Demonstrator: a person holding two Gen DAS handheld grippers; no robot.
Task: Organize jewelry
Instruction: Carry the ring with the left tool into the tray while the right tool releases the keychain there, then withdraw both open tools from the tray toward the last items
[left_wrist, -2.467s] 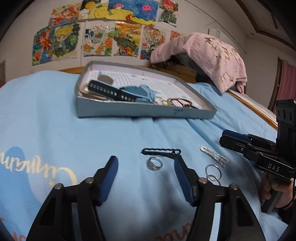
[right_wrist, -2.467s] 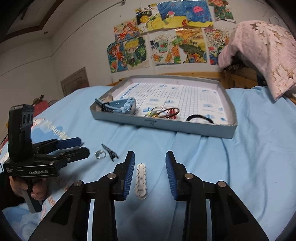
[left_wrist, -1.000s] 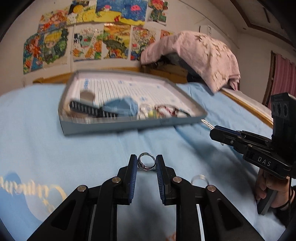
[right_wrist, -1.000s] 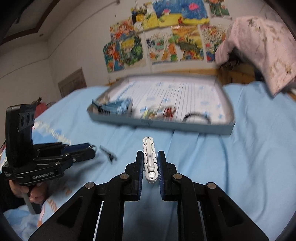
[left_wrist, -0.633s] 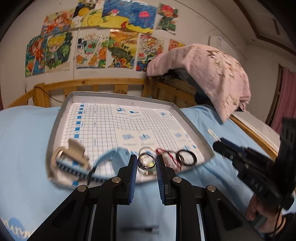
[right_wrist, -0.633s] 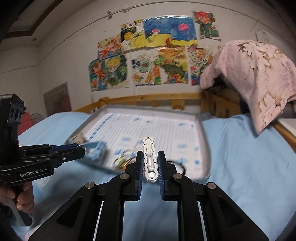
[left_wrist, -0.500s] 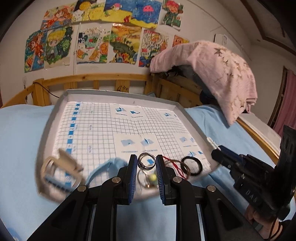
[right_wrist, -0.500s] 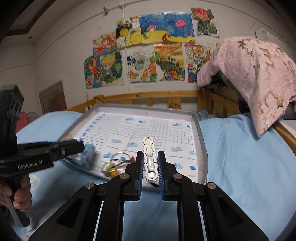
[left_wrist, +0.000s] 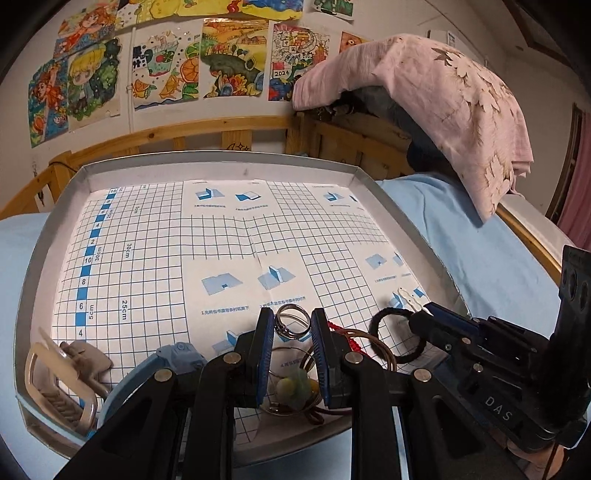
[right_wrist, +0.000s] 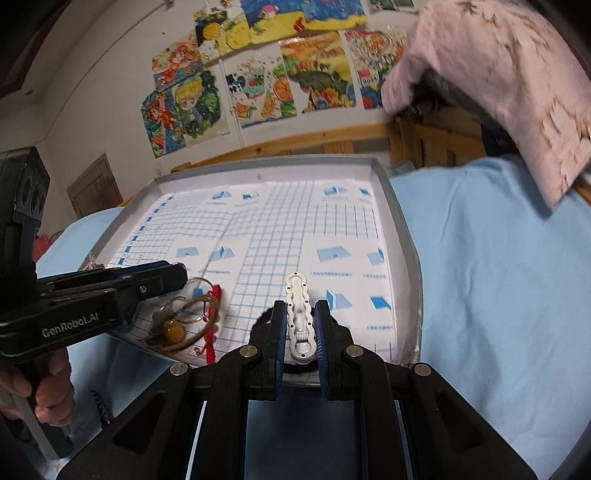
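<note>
Blue bedding carries the tray (left_wrist: 373, 184). Above its near edge, the left claw (left_wrist: 293, 325) grips a silver ring (left_wrist: 291, 322); the right claw (right_wrist: 300, 328) clamps a white clip (right_wrist: 300, 314), long axis pointing into the tray.

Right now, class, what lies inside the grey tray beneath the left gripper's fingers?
Under the left gripper, which grips silver rings, the tray holds a thin hoop with a green-yellow bead and red cord. The fingers cover parts of these.
</note>
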